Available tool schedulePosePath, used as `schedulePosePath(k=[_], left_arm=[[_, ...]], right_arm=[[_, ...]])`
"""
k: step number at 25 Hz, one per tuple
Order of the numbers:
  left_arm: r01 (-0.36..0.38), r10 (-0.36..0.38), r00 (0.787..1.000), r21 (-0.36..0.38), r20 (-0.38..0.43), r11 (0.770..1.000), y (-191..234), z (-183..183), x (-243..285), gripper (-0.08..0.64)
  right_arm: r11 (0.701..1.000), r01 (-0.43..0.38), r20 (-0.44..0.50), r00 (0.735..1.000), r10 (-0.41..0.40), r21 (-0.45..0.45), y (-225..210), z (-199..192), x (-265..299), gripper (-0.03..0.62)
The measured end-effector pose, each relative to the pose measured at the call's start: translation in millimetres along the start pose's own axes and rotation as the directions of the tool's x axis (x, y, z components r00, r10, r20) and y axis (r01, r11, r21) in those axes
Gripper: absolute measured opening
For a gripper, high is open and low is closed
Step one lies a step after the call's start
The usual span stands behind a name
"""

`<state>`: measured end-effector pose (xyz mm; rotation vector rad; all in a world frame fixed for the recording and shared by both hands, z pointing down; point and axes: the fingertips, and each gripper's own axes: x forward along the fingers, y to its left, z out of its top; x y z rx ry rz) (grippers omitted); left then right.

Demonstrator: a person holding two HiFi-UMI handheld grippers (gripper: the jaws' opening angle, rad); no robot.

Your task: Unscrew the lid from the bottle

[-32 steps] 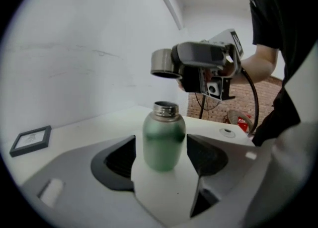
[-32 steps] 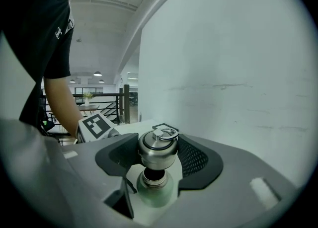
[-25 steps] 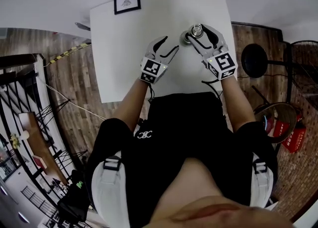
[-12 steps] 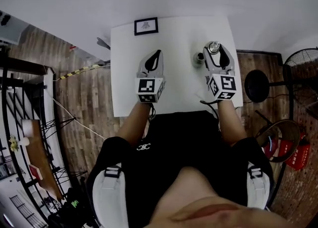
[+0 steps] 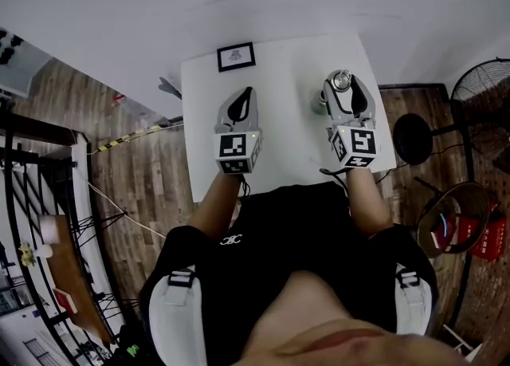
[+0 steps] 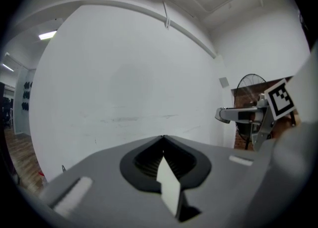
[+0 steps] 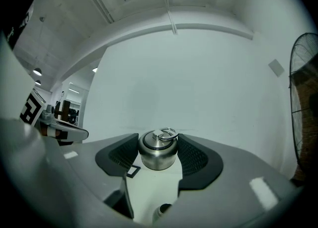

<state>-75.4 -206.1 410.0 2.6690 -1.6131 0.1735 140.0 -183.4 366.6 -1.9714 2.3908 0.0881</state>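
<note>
Our left gripper [image 6: 163, 137] has its jaws pressed together with nothing between them. Our right gripper [image 5: 343, 80] clamps the round brushed-steel lid with a wire ring on top [image 7: 158, 151], one ribbed black pad on each side, and holds it clear of the table. The small grey metal bottle [image 5: 317, 100] stands uncapped on the white square table [image 5: 279, 61], just beside the right gripper's left jaw. That gripper hangs close to the table's right edge, so the free room lies toward the middle. There a broad bare strip of tabletop separates the two grippers, which point the same way. A second ago the left jaws stood apart and slanted toward the bottle, and the lid was close against the bottle. Now both grippers face straight at the plain white wall [image 6: 124, 73]. A black-framed card [image 5: 236, 57] lies at the table's far edge, clear of both grippers. Off the right side, a round black stool [image 5: 411, 139] and a wire-caged fan [image 5: 488, 85] stand on the wooden floor [image 5: 135, 189].
</note>
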Motion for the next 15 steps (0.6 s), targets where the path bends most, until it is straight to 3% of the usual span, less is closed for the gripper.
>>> schedulePosePath(k=[7, 15], left_arm=[[0.056, -0.056, 0.998, 0.018, -0.015, 0.998, -4.2, -3.5, 5.6, 0.055], [0.122, -0.123, 0.992, 0.034, 0.022, 0.992, -13.4, 5.7, 16.4, 0.055]], right_arm=[[1.000, 0.015, -0.006, 1.000, -0.015, -0.014, 0.8, -5.5, -3.0, 0.252], [0.998, 0.034, -0.016, 0.999, -0.035, -0.046, -4.7, -7.8, 2.2, 0.252]])
